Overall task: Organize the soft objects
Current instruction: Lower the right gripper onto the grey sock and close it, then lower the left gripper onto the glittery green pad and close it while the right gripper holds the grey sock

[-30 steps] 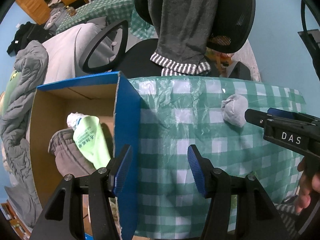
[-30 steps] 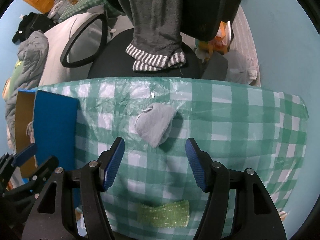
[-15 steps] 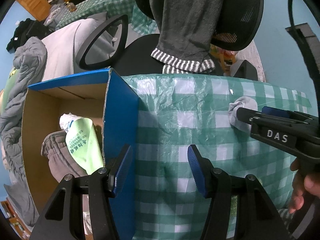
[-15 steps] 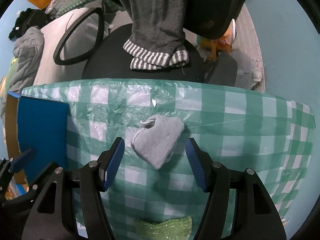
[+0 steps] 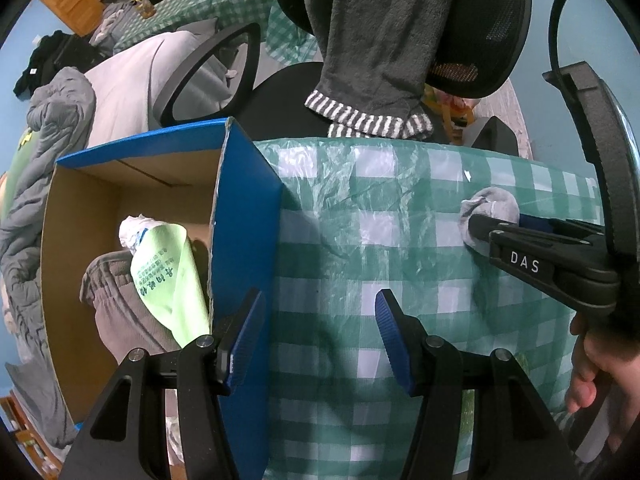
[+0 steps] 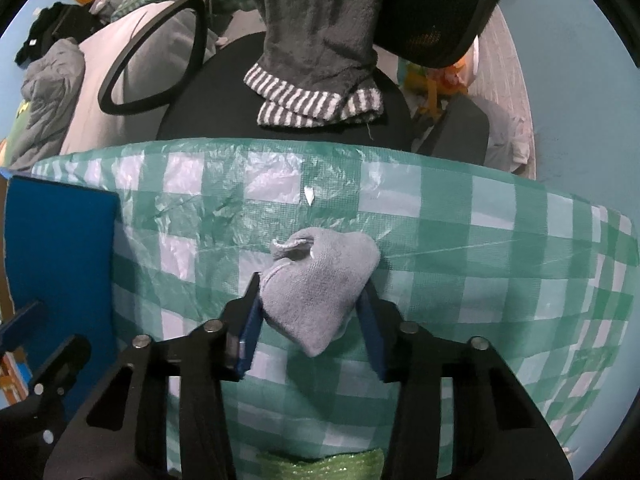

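A balled grey sock lies on the green checked tablecloth. My right gripper has its blue pads pressed against both sides of the sock. The sock and the right gripper also show in the left wrist view. My left gripper is open and empty, beside the blue wall of a cardboard box. The box holds grey cloth and a light green packet.
A black office chair with a dark striped-cuff towel draped over it stands behind the table. A green sponge-like strip lies at the near table edge. Grey bedding lies at the left.
My right gripper moved forward over the sock and closed its jaws onto it. The left gripper has stayed open and shifted slightly beside the box.
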Tool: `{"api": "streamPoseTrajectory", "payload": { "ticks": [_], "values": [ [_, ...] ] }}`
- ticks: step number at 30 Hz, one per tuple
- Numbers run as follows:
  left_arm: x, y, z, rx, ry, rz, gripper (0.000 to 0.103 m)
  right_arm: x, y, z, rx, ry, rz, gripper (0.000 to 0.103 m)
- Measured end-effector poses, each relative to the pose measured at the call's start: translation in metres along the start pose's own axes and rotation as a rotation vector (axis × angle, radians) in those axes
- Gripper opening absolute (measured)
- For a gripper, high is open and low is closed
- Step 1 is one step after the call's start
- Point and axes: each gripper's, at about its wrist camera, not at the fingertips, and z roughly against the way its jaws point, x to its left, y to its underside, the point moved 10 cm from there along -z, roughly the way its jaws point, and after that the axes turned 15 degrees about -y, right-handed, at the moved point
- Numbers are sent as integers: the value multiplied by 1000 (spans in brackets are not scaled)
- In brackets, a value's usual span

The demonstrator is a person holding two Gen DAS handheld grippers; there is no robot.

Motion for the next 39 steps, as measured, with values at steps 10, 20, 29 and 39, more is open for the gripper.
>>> {"api": "streamPoseTrajectory", "payload": {
  "ticks": [10,20,29,39],
  "values": [
    [-15,8,10,-23,35,-51,66,4,16,20,-27,0,37,25],
    [-45,35,16,-19,85,-138,70,-15,64,48,-50,10,-9,26],
    [-65,64,23,-10,120,-179,73,-28,112,68,-78,24,-57,26],
    [-99,99,32,11,147,-252,73,-54,156,90,-114,37,-141,26]
  ]
}}
